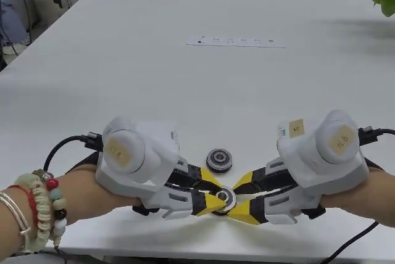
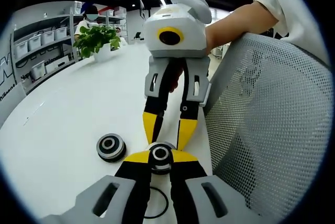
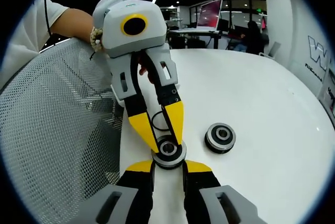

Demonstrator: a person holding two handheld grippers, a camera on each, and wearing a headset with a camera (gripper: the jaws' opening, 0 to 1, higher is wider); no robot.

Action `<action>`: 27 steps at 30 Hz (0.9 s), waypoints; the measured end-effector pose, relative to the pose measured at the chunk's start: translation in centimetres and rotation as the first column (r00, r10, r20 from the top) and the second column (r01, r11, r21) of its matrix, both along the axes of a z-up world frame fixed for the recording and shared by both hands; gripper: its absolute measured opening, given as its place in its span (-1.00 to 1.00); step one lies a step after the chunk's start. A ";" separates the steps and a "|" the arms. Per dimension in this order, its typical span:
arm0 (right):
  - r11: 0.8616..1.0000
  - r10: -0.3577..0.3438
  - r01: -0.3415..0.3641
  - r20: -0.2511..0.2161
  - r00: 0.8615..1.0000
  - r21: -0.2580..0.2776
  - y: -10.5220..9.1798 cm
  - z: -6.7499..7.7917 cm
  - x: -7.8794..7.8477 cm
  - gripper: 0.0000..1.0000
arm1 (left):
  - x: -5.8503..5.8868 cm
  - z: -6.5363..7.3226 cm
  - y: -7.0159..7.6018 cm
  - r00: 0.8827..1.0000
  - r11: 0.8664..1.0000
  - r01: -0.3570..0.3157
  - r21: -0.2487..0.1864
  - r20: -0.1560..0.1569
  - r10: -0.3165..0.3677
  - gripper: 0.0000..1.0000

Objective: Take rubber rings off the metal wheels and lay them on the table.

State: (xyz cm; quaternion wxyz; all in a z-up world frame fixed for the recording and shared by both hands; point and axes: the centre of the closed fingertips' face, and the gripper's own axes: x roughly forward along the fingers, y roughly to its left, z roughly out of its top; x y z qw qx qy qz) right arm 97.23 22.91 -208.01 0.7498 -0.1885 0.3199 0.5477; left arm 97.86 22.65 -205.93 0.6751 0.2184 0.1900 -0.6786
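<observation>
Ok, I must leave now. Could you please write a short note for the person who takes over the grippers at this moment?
Left gripper: tips against the wheel near the table edge; jaws a little apart, grip cannot be told.
Right gripper: tips against the same wheel from the other side; grip cannot be told.
Second wheel: lies free just beyond.
Done: one thin black ring lies on the table under the left gripper.
Left: the wheel between the grippers, then probably the second wheel, whose rim looks dark.

Worktop (image 1: 259, 91) smooth, matt white. Wheel (image 1: 223, 198) shiny bare metal at hub. My left tongs (image 1: 213, 195): glossy yellow plastic tips.
</observation>
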 end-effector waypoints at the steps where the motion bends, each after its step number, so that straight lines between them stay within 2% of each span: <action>1: 1.000 0.000 0.000 -0.001 1.000 0.000 0.0 0.0 0.0 -0.64 | 0.0 0.0 0.0 1.000 1.000 0.000 -0.001 0.000 0.000 -0.85; 19: 1.000 -0.003 0.003 -0.011 1.000 0.002 -0.2 0.0 0.0 -0.69 | 0.0 -0.1 0.0 1.000 1.000 -0.003 -0.014 0.003 0.003 -0.85; 23: 1.000 -0.013 0.013 -0.024 1.000 -0.002 -0.5 -0.1 -0.1 -0.77 | 0.0 -0.2 0.0 1.000 1.000 -0.004 -0.016 0.004 0.004 -0.85; 26: 1.000 -0.008 0.008 -0.002 1.000 -0.028 -0.8 -0.2 0.1 -0.90 | 0.0 -0.1 0.0 1.000 1.000 -0.005 -0.017 0.004 0.005 -0.85; 27: 1.000 -0.008 0.008 -0.005 1.000 -0.022 -0.7 -0.2 0.1 -0.93 | 0.1 -0.1 0.0 1.000 1.000 -0.006 -0.017 0.004 0.006 -0.85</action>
